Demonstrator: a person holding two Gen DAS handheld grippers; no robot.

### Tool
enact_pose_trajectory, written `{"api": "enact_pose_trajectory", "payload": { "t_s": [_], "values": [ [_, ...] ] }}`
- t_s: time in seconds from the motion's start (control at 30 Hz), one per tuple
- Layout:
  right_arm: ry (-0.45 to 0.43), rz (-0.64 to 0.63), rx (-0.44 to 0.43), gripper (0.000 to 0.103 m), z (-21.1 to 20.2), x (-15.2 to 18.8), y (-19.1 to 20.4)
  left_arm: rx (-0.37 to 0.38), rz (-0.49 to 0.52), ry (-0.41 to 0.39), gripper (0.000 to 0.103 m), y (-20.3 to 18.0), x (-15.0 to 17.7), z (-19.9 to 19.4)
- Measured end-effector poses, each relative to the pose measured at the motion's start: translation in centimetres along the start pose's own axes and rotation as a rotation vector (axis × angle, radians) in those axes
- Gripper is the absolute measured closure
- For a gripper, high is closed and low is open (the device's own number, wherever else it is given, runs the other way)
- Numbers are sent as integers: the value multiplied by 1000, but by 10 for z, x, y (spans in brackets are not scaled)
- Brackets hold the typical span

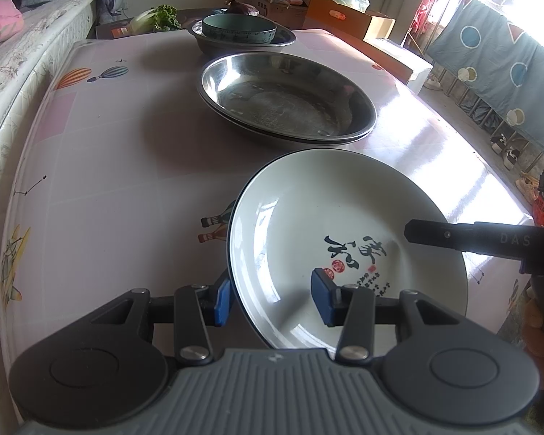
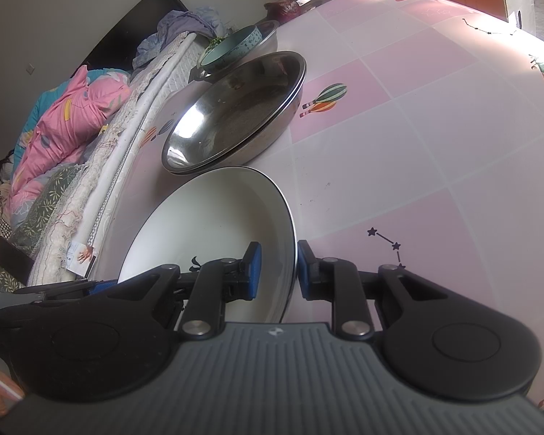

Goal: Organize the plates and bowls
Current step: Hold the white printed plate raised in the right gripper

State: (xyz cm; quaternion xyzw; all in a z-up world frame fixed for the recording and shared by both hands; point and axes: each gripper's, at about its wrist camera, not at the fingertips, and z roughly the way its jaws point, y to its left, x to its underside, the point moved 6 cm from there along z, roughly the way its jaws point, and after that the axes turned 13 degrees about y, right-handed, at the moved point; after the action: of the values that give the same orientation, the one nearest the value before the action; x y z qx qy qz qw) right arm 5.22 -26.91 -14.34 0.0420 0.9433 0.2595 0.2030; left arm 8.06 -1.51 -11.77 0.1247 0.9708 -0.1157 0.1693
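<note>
White plate [image 1: 344, 239] with black lettering, tilted above pink desk [image 1: 108, 152], near stacked steel pans [image 1: 286, 98]. Left rim between pads of left hand-held gripper [image 1: 272, 299]; jaws straddling rim, contact not discernible, so grip cannot be told. Opposite rim clamped by right hand-held gripper [image 2: 277, 270], one pad inside, one outside. Teal bowl [image 1: 239, 29] in steel basin [image 1: 286, 38] beyond, at far desk edge.

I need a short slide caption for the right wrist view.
Right tool straddles the rim of the white plate, with stacked steel plates behind on the pink table.
</note>
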Motion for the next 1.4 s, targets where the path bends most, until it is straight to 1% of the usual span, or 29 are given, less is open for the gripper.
{"api": "enact_pose_trajectory", "payload": {
  "t_s": [1.4],
  "values": [
    [-1,-2,0,82,0,0,0,3,-4,1,56,0,0,1]
  ]
}}
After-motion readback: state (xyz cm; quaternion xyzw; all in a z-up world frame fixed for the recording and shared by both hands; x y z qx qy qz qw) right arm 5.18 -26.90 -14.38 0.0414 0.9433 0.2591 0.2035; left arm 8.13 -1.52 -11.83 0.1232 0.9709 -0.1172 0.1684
